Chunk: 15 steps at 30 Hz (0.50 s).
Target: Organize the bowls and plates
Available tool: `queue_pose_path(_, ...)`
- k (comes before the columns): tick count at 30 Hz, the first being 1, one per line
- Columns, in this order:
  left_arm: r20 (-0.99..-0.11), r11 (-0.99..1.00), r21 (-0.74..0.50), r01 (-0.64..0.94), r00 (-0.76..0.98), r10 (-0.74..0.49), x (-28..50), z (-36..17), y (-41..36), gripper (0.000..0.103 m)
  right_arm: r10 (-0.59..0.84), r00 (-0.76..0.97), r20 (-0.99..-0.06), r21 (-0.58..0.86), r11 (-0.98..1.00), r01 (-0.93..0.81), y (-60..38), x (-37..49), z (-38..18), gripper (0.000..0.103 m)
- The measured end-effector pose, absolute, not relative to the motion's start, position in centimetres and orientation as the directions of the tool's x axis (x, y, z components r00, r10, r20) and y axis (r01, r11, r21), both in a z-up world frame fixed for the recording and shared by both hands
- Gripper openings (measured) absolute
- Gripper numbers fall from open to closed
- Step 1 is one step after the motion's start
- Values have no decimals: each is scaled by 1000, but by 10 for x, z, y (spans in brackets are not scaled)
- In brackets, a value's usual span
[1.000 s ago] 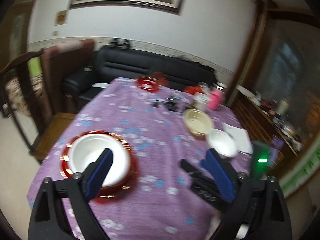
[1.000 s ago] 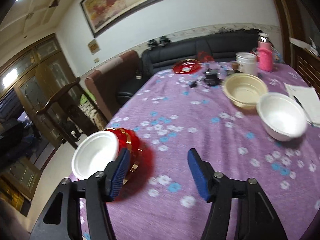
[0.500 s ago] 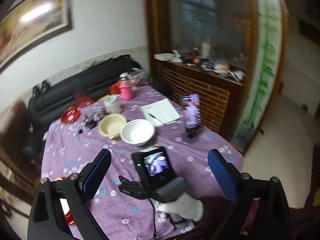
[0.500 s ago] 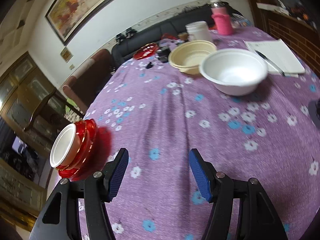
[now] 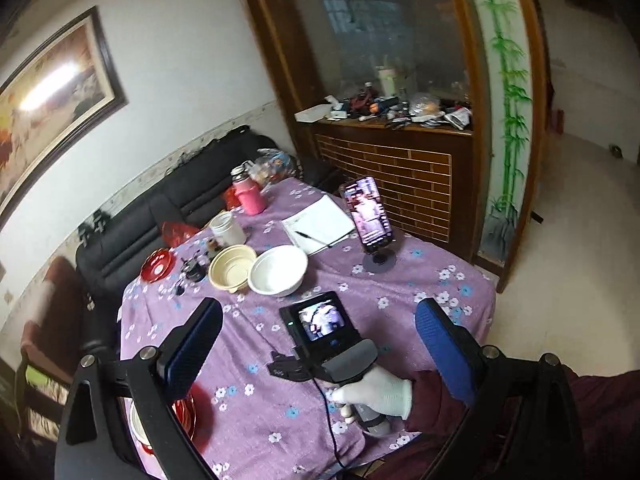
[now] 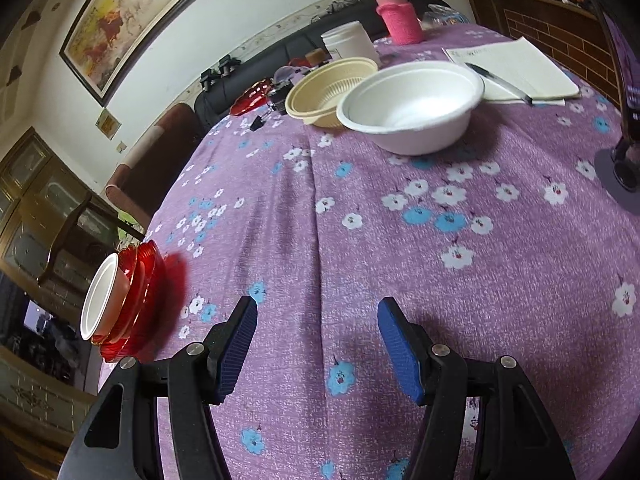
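Both claws are spread with nothing between their pads. The right claw [image 6: 318, 344] hangs low over the purple flowered desk [image 6: 400, 240] at the bottom of the frame. A white bowl [image 6: 412, 106] sits at upper centre, touching a cream bowl [image 6: 332, 88] to its left. At the left edge, another small white bowl [image 6: 98, 300] rests on red plates [image 6: 140, 300]. The left claw [image 5: 320, 352] looks down at the desk from above.

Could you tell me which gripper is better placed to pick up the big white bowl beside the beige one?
Right, probably. The right gripper is open, low over the tablecloth, facing the white bowl. The left gripper is open but higher and farther back.
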<state>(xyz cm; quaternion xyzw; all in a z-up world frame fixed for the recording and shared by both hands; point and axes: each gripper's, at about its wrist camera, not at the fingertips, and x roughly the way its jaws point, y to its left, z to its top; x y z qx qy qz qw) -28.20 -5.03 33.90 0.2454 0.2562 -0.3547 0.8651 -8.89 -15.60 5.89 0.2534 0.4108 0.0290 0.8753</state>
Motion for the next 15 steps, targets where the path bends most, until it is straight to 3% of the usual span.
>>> queue_pose_path(4,-578,659,237,714,649,-495,-277,345,-32,97,255,662,-705,465,871,160,-154,-88,61,67)
queue_pose_path(8,-630,658,183,730,601,-492,-266,341,-24,97,251,666,-703,458,876,153,-148,-88,63,67)
queue_pose_path(15,-589,634,255,730,638,-497,-278,339,-23,97,258,638,-725,445,883,148,-138,-83,55,67)
